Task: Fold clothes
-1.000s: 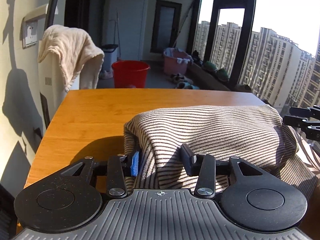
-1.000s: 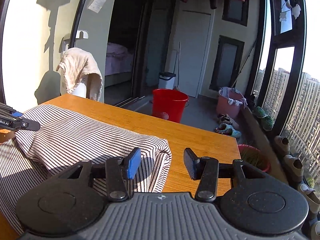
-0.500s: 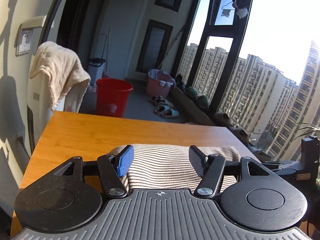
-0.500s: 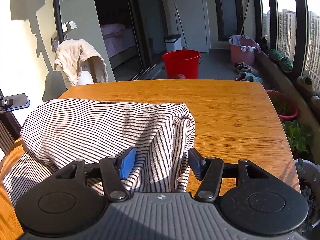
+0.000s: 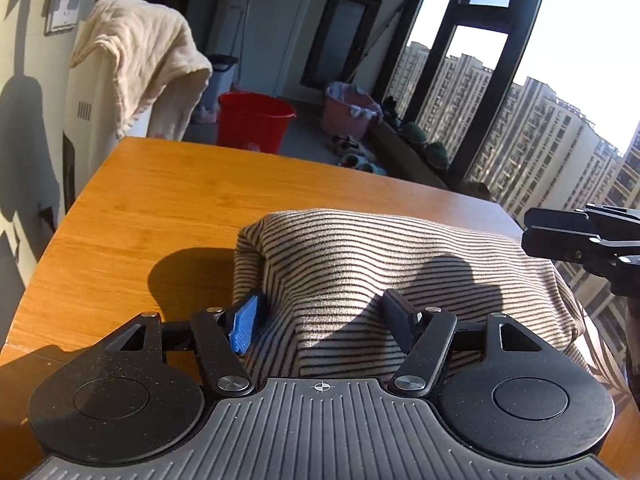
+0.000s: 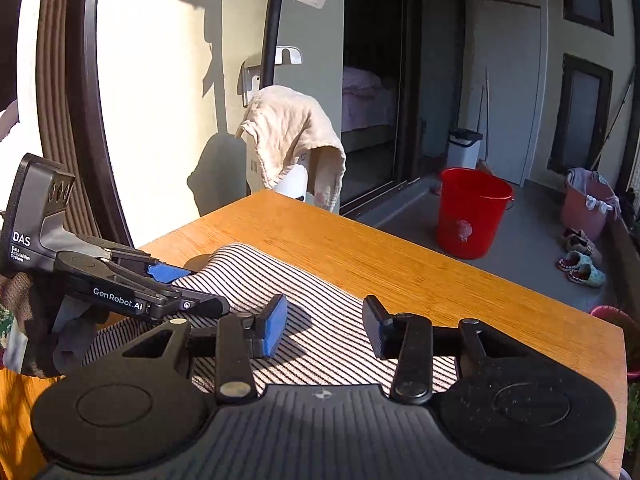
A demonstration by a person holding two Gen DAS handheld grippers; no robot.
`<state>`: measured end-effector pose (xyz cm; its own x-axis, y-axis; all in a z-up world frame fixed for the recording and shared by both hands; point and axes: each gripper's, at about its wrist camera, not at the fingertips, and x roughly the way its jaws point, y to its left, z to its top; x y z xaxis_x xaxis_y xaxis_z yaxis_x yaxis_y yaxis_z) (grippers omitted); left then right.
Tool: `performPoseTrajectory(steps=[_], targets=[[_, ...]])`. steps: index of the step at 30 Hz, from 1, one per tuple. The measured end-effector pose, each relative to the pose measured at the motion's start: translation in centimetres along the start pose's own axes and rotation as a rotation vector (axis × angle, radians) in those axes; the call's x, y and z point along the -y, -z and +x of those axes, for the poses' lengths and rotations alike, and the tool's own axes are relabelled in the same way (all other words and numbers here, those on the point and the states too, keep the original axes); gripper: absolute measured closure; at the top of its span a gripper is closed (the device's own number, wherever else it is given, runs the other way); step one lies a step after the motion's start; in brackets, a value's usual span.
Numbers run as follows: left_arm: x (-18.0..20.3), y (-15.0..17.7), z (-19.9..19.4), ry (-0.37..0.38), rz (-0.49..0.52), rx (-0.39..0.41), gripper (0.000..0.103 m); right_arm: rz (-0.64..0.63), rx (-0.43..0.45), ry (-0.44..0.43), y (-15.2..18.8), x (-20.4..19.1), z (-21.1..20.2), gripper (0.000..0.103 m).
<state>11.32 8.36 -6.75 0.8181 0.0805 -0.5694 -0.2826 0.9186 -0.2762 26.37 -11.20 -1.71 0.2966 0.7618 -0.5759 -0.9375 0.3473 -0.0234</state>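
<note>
I have the striped garment (image 5: 400,280) lying in a folded heap at the near side of the wooden table (image 5: 160,208), its rounded fold facing the far edge and its near hem draped toward me over the near edge. My left gripper (image 5: 324,320) sits low over the garment's left end, jaws opening; cloth lies between the fingers, but the pads stand clear of it, so I read it as let go. I judge this hand hangs there to leave the fold lying flat. My right gripper (image 6: 326,328) hovers over the garment's right part, jaws closing, with striped cloth under the gap and nothing pinched that I can see. It seems placed to catch the next edge. From the right wrist view the left gripper (image 6: 176,284) reaches in just beside it, above the same cloth.
</note>
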Motion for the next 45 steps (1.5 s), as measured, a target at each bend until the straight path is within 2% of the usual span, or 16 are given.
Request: performPoseTrajectory(steps=[2, 6, 10, 11, 17, 18, 19, 20, 22, 25, 31, 33, 35, 39, 43, 45], targets=[[-0.8, -0.2, -1.3, 0.014, -0.034, 0.013, 0.033, -0.062, -0.055, 0.025, 1.0, -0.7, 2.5, 0.054], [-2.5, -0.9, -4.0, 0.029, -0.091, 0.045, 0.028, -0.042, -0.071, -0.043, -1.2, 0.2, 2.0, 0.053], [-5.2, -2.3, -6.6, 0.018, -0.162, 0.092, 0.018, -0.112, -0.047, -0.171, -5.0, 0.1, 2.9, 0.022], [-5.6, -2.5, -6.9, 0.019, -0.178, 0.098, 0.017, -0.124, -0.064, -0.208, -5.6, 0.0, 3.8, 0.021], [-7.3, -2.1, -8.5, 0.016, -0.237, 0.113, 0.014, -0.04, -0.302, -0.316, -5.1, 0.6, 11.9, 0.012], [-7.5, -1.9, -8.6, 0.024, -0.245, 0.108, 0.013, 0.001, -0.303, -0.332, -5.0, 0.9, 11.9, 0.015], [-8.1, -2.0, -8.6, 0.032, -0.258, 0.102, 0.013, 0.018, -0.29, -0.339, -5.0, 0.7, 11.2, 0.045], [-8.4, -1.9, -8.7, 0.036, -0.266, 0.099, 0.013, 0.028, -0.274, -0.343, -5.0, 0.3, 10.2, 0.058], [-8.3, -2.0, -8.6, 0.058, -0.284, 0.094, 0.013, -0.085, -0.206, -0.285, -4.8, -2.2, 6.9, 0.072], [-7.8, -2.2, -8.5, 0.103, -0.303, 0.096, 0.013, -0.189, -0.086, -0.239, -4.2, -5.5, 1.9, 0.076], [-3.7, -2.0, -8.2, 0.165, -0.24, 0.094, 0.007, -0.619, 0.083, 0.005, 2.8, -14.3, -2.8, 0.074], [-2.6, -1.5, -7.5, 0.14, -0.212, 0.062, 0.014, -0.58, 0.089, -0.006, 3.5, -15.0, -4.1, 0.071], [-1.5, -1.0, -6.9, 0.115, -0.183, 0.03, 0.048, -0.52, 0.072, -0.041, 3.7, -14.7, -5.4, 0.068], [-0.7, 0.7, -6.8, 0.058, -0.129, -0.011, 0.052, -0.287, 0.06, -0.049, 1.8, -10.5, -8.9, 0.055], [-0.6, 1.9, -7.0, 0.052, -0.105, -0.037, 0.052, 0.006, 0.106, 0.194, 1.2, -4.8, -11.9, 0.044], [-0.5, 2.4, -6.9, 0.053, -0.098, -0.049, 0.051, 0.135, 0.042, 0.252, 2.5, -2.2, -11.7, 0.041]])
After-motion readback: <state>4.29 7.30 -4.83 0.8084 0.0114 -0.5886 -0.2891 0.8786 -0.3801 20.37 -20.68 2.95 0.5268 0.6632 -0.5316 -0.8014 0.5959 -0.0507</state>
